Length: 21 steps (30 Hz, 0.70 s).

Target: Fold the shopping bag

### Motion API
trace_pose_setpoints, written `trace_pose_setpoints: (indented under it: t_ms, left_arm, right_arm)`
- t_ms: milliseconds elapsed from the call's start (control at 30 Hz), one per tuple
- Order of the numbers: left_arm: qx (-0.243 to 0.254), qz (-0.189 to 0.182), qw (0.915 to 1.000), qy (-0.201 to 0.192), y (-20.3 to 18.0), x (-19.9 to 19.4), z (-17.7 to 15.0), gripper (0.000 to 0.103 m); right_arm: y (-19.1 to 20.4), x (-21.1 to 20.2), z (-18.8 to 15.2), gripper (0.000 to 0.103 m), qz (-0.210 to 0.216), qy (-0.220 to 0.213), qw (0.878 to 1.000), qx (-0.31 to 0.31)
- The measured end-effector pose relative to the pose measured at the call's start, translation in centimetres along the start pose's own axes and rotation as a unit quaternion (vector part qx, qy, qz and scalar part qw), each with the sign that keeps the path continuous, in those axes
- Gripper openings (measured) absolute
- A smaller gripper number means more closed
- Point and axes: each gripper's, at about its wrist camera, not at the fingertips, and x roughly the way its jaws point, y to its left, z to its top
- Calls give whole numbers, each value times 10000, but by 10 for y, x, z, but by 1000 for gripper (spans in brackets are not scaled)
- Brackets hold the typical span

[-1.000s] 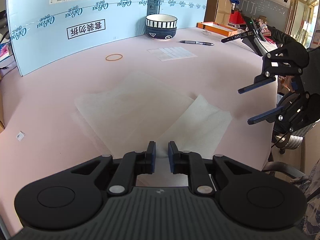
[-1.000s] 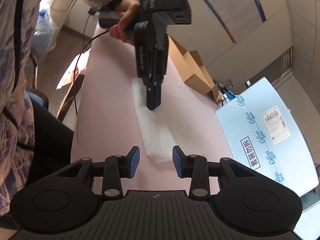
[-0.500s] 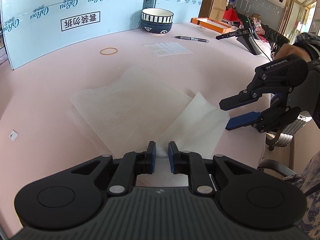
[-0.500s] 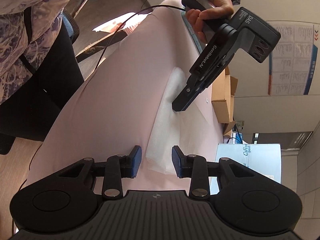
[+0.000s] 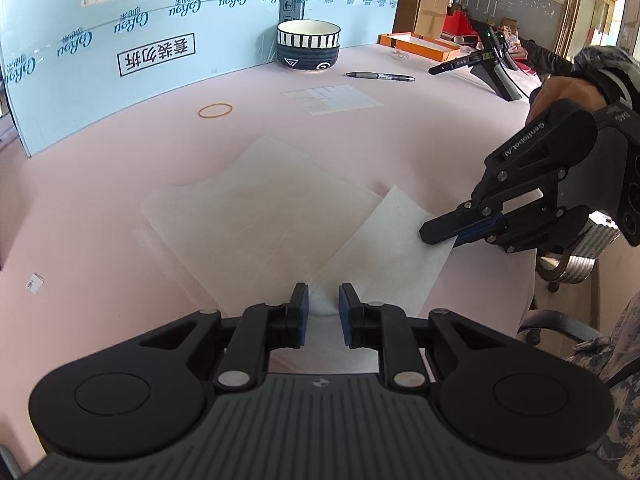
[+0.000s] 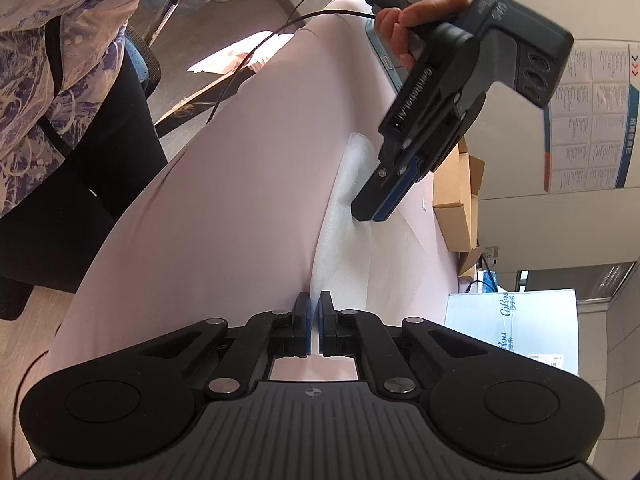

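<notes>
Pink table (image 5: pixel 120 208) | left claw (image 5: pixel 323 300) opening around bag (image 5: pixel 256 208) | right claw (image 6: pixel 314 312) pinching bag edge

pink table (image 5: pixel 100 208) with shopping bag (image 5: pixel 256 208), bowl (image 5: pixel 308 45), pen (image 5: pixel 380 76), rubber band (image 5: pixel 215 111)

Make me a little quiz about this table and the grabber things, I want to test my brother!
1. True or false: the striped bowl sits on top of the shopping bag.
2. Pick one: the orange ring lying on the pink table is a) a rubber band, b) a coin, c) a bottle cap.
3. Fill in: the right gripper is shut on the ____.
Key: 1 false; 2 a; 3 shopping bag.
</notes>
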Motion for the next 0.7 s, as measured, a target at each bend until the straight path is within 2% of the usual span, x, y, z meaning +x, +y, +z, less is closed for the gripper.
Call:
trace_pose_setpoints:
  t_ms: [67, 100, 133, 200, 267, 333, 400, 567, 600, 667, 700]
  left_arm:
    - [632, 79, 9977, -249, -22, -17, -2, 27]
    - [967, 117, 9947, -338, -33, -25, -3, 34]
    - [1314, 213, 9907, -291, -45, -28, -5, 40]
    - [1888, 544, 9805, -80, -67, -25, -8, 40]
    - [2243, 767, 9715, 28, -77, -20, -11, 40]
    - [2400, 722, 9681, 82, -77, -13, -13, 39]
    - [2541, 663, 9647, 195, -76, -7, -14, 33]
    - [2862, 746, 9548, 296, -73, 1, -12, 33]
    - [3028, 714, 9498, 329, -74, 3, -12, 33]
    - [3256, 664, 9423, 401, -77, 4, -12, 26]
    - [3344, 652, 9389, 493, -78, 5, -12, 19]
  right_arm:
    - [-5, -1, -2, 3, 147, -48, 9997, 189]
    - [-8, -1, -3, 3, 229, -72, 9993, 300]
    - [-11, -1, -4, 3, 301, -100, 9987, 402]
    - [-19, -1, -7, 3, 481, -174, 9969, 601]
    - [-29, 0, -11, 3, 691, -247, 9935, 869]
    - [-37, 2, -17, 2, 867, -291, 9887, 1189]
    - [-44, 4, -22, 3, 1005, -323, 9826, 1530]
    - [-55, 6, -36, 3, 1250, -512, 9654, 2231]
    - [-56, 6, -39, 3, 1277, -542, 9616, 2366]
    - [-59, 8, -43, 3, 1313, -568, 9533, 2658]
    - [-60, 7, -45, 3, 1344, -591, 9496, 2771]
